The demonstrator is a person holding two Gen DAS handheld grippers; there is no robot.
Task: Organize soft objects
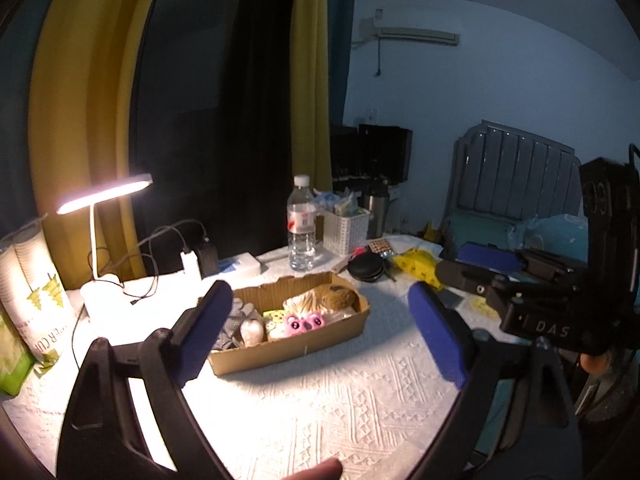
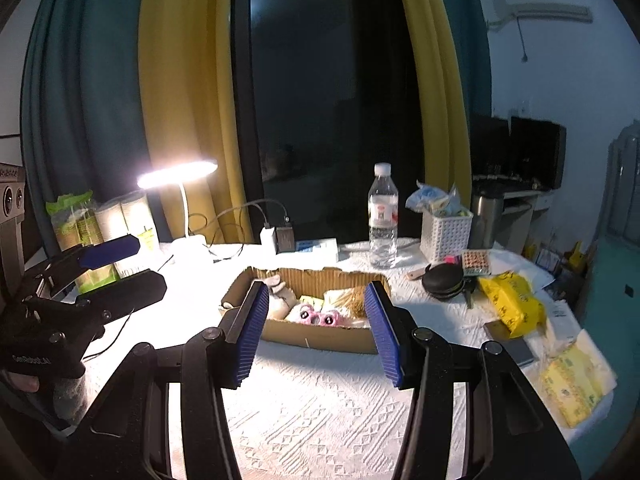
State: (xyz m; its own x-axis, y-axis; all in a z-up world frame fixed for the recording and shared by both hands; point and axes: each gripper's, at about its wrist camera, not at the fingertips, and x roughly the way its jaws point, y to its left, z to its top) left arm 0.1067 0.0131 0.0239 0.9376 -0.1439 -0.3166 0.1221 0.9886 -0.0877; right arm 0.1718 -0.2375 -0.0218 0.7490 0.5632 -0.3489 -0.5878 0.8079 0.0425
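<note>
Sitting on the white embossed tablecloth (image 2: 320, 408), a shallow cardboard box (image 1: 296, 350) with a ragged, torn back wall holds the soft objects, lit hard from the left by a white desk lamp (image 1: 105, 194). Inside it lie a pink plush (image 1: 304, 322) with two dark round eyes, a brown furry toy (image 1: 335, 295) at the far right end, a pale whitish stuffed piece (image 1: 253, 331) at the near left, and a bundle of thin pale sticks (image 1: 301, 301) between them; further small items in the box are too crowded to tell apart. One box shows, one lamp, one clear water bottle (image 2: 383, 216) standing upright behind it, one white perforated basket (image 2: 445, 236) full of packets to the bottle's right, one black round case (image 2: 443, 280), and a yellow packet (image 2: 510, 300) beside that case.

The left gripper (image 1: 320, 332) hangs over the near side of the table with its blue pads spread wide, the box lying between them in its own view; it holds nothing. The right gripper (image 2: 318, 330) likewise stands with its ribbed blue pads parted, empty and apart from the box, which shows in the gap beyond the fingertips. Each gripper appears at the edge of the other's view, well apart from the box.
</note>
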